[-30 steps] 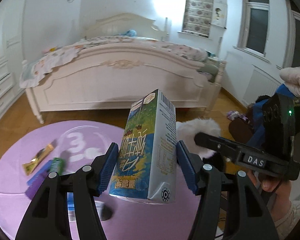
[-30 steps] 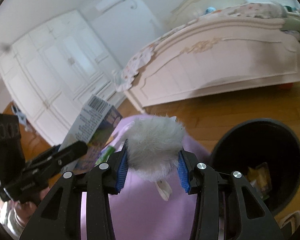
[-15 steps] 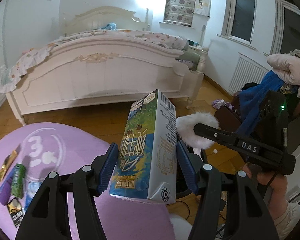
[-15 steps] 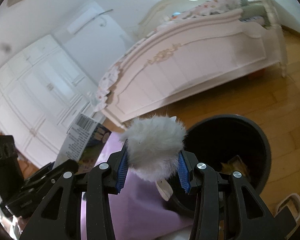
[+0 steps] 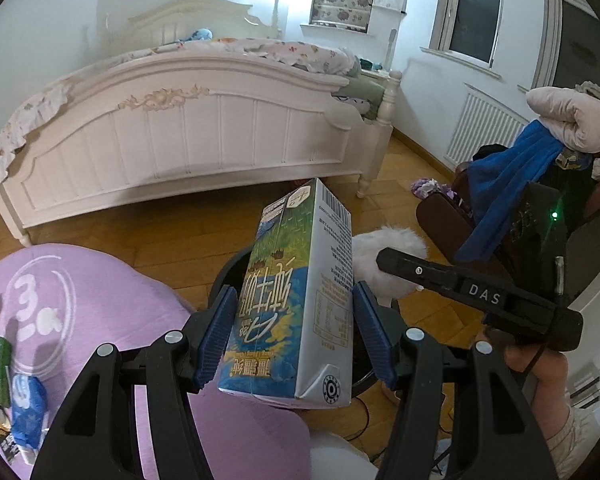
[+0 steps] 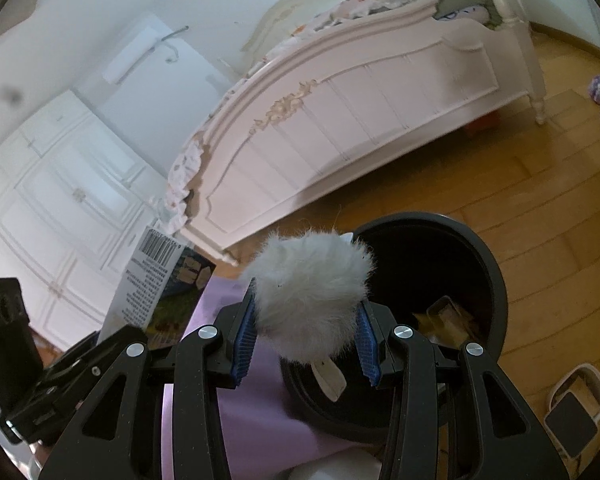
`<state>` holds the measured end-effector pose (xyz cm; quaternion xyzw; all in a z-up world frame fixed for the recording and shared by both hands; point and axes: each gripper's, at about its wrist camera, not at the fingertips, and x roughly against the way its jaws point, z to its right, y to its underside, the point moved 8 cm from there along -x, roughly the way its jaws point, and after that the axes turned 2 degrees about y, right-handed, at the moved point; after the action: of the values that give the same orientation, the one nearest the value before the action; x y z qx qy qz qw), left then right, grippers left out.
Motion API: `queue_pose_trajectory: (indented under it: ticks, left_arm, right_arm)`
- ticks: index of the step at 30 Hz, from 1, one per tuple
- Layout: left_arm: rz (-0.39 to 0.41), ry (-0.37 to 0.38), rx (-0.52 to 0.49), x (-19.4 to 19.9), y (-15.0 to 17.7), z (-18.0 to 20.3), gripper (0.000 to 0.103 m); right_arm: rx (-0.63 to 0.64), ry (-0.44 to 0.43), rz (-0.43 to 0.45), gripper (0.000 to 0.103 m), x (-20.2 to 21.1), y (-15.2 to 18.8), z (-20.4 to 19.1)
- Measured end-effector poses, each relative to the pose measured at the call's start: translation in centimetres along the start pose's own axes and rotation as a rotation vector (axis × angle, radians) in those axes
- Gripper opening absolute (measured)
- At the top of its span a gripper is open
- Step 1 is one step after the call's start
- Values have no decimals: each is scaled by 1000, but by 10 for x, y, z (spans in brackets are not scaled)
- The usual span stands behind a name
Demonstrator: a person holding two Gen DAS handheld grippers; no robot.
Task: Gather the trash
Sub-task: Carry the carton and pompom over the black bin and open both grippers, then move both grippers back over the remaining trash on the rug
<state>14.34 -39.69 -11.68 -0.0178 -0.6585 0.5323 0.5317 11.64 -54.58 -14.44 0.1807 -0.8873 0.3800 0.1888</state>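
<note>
My left gripper [image 5: 294, 332] is shut on a blue-green milk carton [image 5: 296, 296], held upright in the air over the near rim of the black trash bin [image 5: 226, 276]. My right gripper [image 6: 306, 340] is shut on a white fluffy ball [image 6: 312, 280], held just above the bin's [image 6: 488, 280] left rim. The bin holds some trash inside [image 6: 444, 312]. The carton [image 6: 156, 280] shows at the left of the right wrist view; the fluffy ball [image 5: 384, 256] shows behind the carton in the left wrist view.
A purple round cloth [image 5: 92, 300] carries several wrappers [image 5: 8, 380] at its left edge. A white bed [image 5: 188, 128] stands behind on the wooden floor. A chair with clothes [image 5: 520, 184] is at the right. A small white tray [image 6: 576, 412] lies by the bin.
Both grippers have swung right from the purple cloth toward the bin, carrying the carton and the fluffy ball. The bin is now under both.
</note>
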Motion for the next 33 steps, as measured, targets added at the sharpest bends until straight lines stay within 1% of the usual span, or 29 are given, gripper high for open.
queue_pose_trajectory:
  ticks: [4,7,8,9,10,11,12,17,23,27,29,33]
  left_arm:
    - [-12,5,1,-9,-1,4,60]
    - [-14,3,-8,-14,-2,7,62]
    - [-12,0,-12,-15,-3,8,62]
    - [-12,-5,-20,-16,-4,10,65]
    - [-9,-15,-30,-15,-4,12,69]
    - [-5,-22,-34,-14,-5,12,78]
    - [11,-31,-40,-11,-6,13,83]
    - [28,-36,-45,-3,-6,11,83]
    - [39,-54,-18,14,-1,-4,83]
    - [51,-78,37,32,7,-29,83]
    - [54,-95,69,40,12,-44,83]
    - [60,-144,149,64,28,-87,83]
  right_arm:
    - [-10,7,-5,44,-1,0,9]
    - [-19,25,-15,49,-6,-1,16]
    - [-24,32,-15,59,-7,-2,18]
    - [-30,38,-15,71,-7,-3,20]
    - [-46,42,-7,76,-7,-5,23]
    - [-59,36,1,78,-5,-6,24]
    - [-64,30,3,79,-4,-7,25]
    - [-56,16,2,79,1,-5,18]
    - [-22,-17,-14,79,2,3,-10]
    - [28,-46,-43,79,-5,14,-39]
    - [64,-66,-62,79,-9,22,-60]
    - [135,-103,-102,79,-19,38,-102]
